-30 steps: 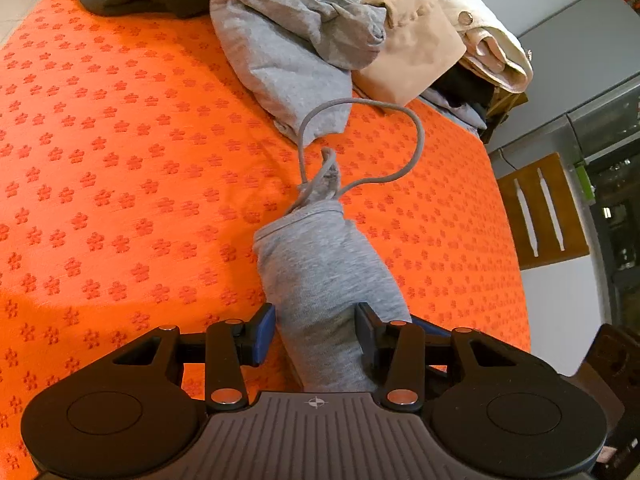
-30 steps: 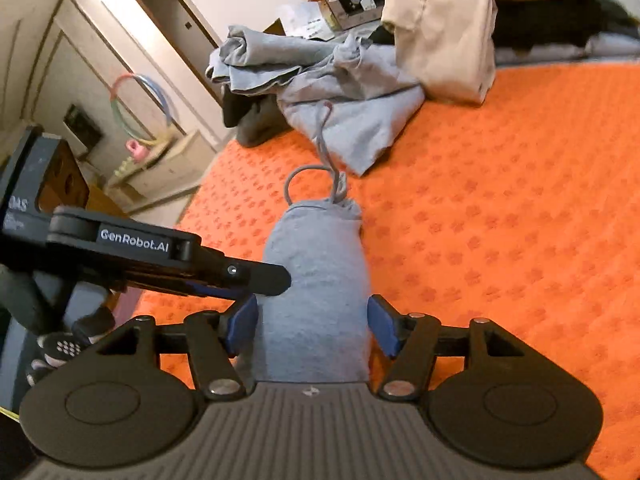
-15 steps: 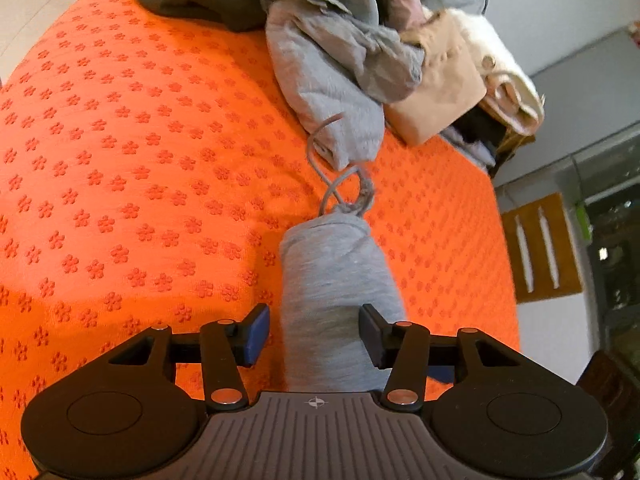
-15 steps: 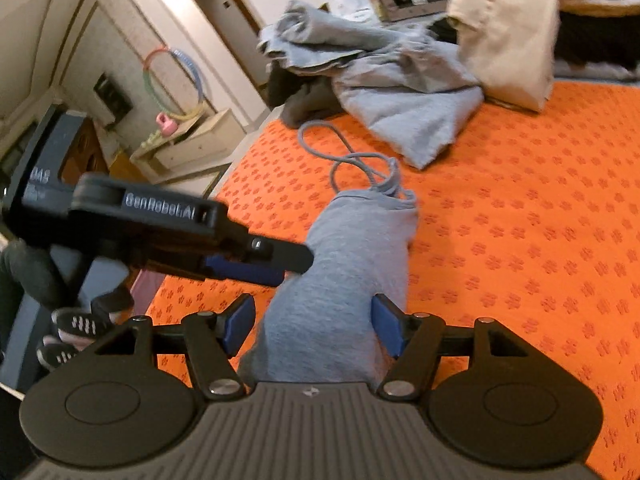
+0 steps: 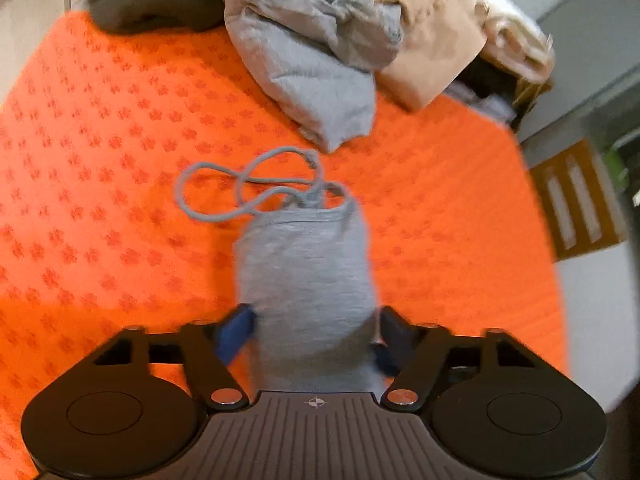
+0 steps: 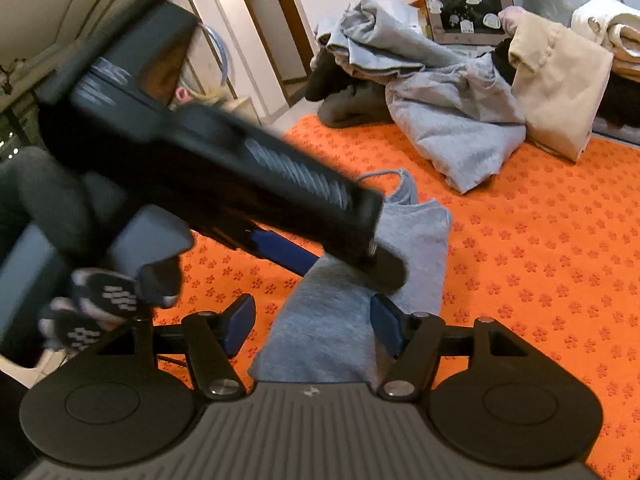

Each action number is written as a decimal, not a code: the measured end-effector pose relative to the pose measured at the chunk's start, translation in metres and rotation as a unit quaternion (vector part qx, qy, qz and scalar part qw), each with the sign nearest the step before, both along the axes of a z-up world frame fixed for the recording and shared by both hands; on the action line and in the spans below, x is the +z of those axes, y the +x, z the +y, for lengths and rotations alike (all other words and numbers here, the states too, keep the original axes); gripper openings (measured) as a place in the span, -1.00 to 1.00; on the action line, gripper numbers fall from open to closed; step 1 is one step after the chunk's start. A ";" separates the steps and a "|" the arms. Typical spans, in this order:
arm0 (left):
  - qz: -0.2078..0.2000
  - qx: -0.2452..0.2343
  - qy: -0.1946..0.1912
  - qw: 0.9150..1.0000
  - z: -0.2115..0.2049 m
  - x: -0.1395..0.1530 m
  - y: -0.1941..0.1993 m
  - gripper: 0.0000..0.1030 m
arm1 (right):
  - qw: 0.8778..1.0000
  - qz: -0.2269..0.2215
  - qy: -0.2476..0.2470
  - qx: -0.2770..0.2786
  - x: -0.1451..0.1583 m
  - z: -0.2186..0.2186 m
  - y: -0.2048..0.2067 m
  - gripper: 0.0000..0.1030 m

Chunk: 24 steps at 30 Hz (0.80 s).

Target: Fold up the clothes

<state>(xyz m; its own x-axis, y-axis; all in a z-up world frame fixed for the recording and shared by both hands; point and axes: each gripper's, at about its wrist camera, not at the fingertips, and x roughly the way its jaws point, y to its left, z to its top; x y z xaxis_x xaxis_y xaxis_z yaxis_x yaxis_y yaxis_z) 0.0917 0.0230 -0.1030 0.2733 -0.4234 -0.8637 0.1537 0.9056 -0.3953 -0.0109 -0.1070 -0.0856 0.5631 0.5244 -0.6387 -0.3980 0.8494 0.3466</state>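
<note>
Grey garment (image 5: 306, 276): a narrow folded roll of grey knit lying on the orange flower-print cover (image 5: 100, 184), running from the bottom centre of both wrist views up toward mid-frame.
Left gripper (image 5: 314, 330): its jaws are opening, the near end of the roll between them; the left pad looks just clear of the cloth, the right pad is blurred, so I judge the grip is letting go.
Right gripper (image 6: 312, 322): jaws stand wide either side of the same roll, with a visible gap at the left pad; not clamped on it as far as I can see.
Long axis: the roll runs straight away from both jaws, along the line each gripper points.
Drawstring (image 5: 240, 184): looped loosely on the cover at the far end of the roll, left of centre in the left wrist view.
Nearer hand: both sit at the near end; in the right wrist view the left gripper crosses over the roll from the upper left.
Unfolded pile (image 6: 452, 128): grey and beige clothes heaped at the top of frame, well apart from the roll.
Next move, my guess: lift both clear and fetch another piece from the pile.
</note>
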 end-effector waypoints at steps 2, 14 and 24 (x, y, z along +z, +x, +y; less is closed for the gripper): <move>0.001 0.000 0.000 1.000 0.001 -0.001 0.000 0.30 | 1.000 0.004 0.010 -0.019 0.002 -0.008 -0.003 0.38; 0.007 0.015 -0.026 1.000 0.014 -0.009 -0.001 0.31 | 0.969 0.136 0.188 -0.089 -0.053 -0.057 0.009 0.50; -0.007 0.058 -0.104 0.993 0.058 -0.020 -0.014 0.41 | 0.983 0.117 0.136 -0.031 -0.035 -0.024 0.021 0.41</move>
<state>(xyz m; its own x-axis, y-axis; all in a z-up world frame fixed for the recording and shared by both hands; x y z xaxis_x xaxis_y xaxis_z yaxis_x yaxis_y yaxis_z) 0.0774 0.0814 -0.1231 0.3420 -0.5567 -0.7570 0.0598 0.8169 -0.5737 0.0098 -0.1305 -0.1211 0.4534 0.6628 -0.5960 -0.2310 0.7332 0.6396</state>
